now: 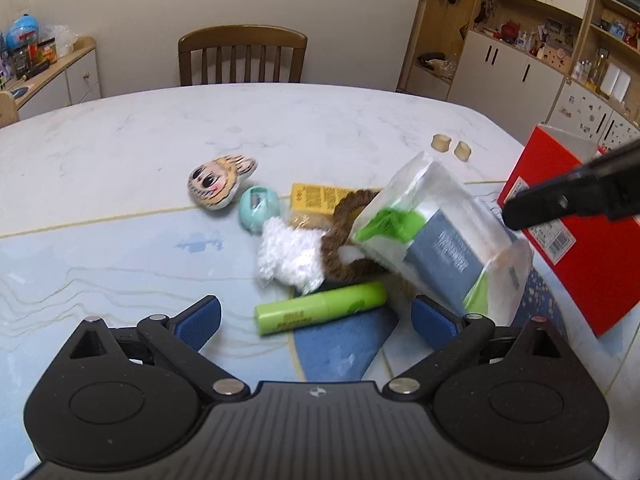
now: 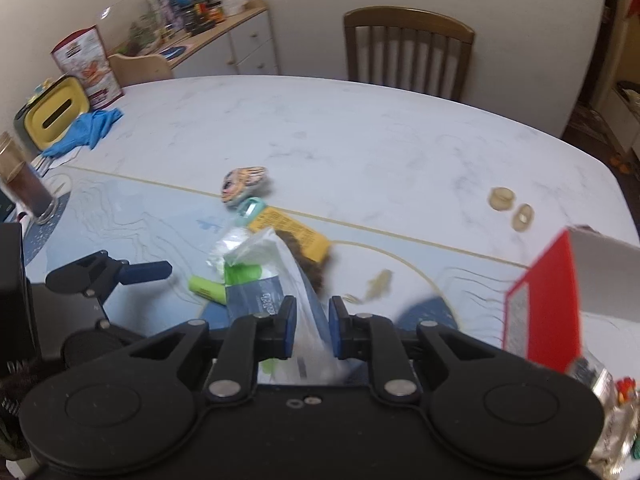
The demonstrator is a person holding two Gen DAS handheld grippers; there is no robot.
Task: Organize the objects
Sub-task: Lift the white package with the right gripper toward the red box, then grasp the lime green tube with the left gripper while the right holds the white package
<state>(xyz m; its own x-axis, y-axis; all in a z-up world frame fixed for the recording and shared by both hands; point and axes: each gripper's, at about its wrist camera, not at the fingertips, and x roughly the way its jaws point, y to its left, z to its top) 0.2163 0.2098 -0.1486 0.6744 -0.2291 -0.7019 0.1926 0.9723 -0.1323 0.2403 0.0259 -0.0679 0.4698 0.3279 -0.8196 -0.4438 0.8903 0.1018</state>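
Straight ahead of the left gripper, past the far edge of the marble-patterned tabletop (image 1: 320, 120), a slatted wooden chair (image 1: 242, 56) faces in. Far off to that gripper's left stands a low white sideboard (image 1: 60, 76) crowded with jars and a blue globe (image 1: 22, 32). To its upper right, tall shelving (image 1: 540, 32) with white doors holds small ornaments. From the right gripper, a yellow-topped container (image 2: 56, 114) sits far left, blue gloves (image 2: 86, 130) touching it, a red printed carton (image 2: 86, 66) just behind, and a glass of dark drink (image 2: 26, 188) nearer.
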